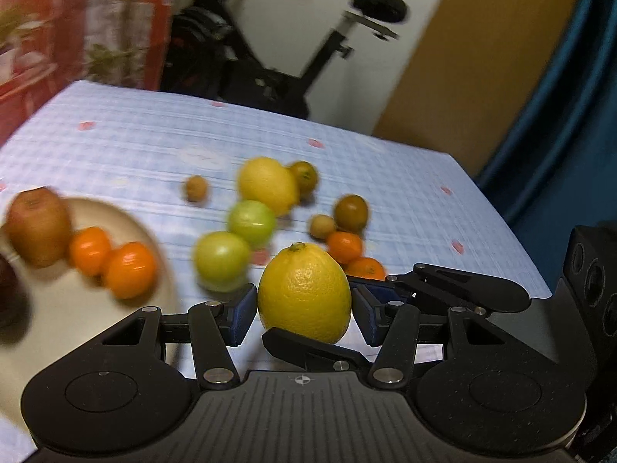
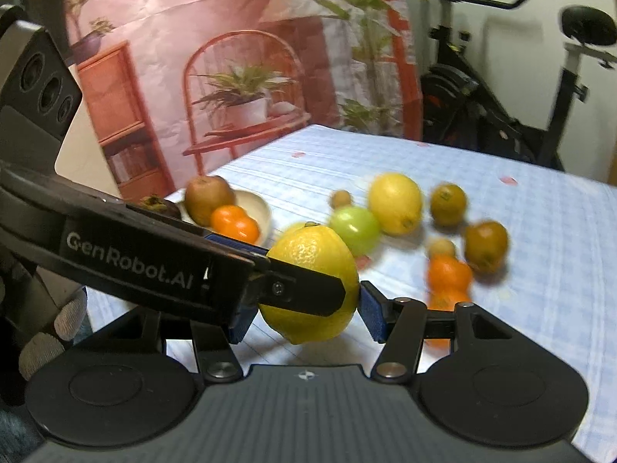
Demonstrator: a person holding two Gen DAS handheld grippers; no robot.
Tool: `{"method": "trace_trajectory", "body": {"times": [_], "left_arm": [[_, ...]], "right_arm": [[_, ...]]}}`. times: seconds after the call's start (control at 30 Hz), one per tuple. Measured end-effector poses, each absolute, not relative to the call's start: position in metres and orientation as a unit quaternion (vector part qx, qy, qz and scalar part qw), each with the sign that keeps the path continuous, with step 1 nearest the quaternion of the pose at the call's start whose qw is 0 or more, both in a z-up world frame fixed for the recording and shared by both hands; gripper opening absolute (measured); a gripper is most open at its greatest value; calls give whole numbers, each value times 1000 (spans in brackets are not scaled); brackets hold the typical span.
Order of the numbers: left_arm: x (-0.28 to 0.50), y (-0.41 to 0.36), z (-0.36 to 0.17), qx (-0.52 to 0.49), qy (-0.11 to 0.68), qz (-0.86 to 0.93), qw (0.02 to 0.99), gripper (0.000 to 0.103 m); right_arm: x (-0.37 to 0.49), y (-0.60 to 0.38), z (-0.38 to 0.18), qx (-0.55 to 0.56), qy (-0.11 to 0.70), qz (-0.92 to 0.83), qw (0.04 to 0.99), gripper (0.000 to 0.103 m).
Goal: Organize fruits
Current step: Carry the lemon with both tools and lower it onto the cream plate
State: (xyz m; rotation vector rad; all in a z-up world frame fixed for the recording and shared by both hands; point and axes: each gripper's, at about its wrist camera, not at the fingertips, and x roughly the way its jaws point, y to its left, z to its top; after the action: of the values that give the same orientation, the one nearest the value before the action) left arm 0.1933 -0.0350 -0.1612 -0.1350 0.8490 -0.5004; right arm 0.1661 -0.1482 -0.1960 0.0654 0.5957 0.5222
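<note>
Left wrist view: left gripper (image 1: 304,308) pinching a lemon (image 1: 304,293) held above the table (image 1: 115,139); plate (image 1: 154,231) holds a few fruits, most still loose on the cloth. Right wrist view — right gripper (image 2: 308,308) also pinches the same lemon (image 2: 312,254), crossing the left gripper (image 2: 154,266); sorting barely begun.

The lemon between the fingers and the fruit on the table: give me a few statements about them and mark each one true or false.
1. Both grippers, left and right, grip the same lemon. True.
2. The plate is bare. False: it holds a brown fruit and two oranges.
3. A second lemon lies on the tablecloth. True.
4. The two green fruits sit on the plate. False: they lie on the tablecloth beside it.
5. An exercise bike stands behind the table. True.
</note>
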Motion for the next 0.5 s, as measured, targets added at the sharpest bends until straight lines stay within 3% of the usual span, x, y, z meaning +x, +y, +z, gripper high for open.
{"method": "trace_trajectory", "body": {"times": [0.5], "left_arm": [[191, 82, -152, -162, 421, -75, 889, 57]], "right_arm": [[219, -20, -187, -58, 326, 389, 860, 58]]}}
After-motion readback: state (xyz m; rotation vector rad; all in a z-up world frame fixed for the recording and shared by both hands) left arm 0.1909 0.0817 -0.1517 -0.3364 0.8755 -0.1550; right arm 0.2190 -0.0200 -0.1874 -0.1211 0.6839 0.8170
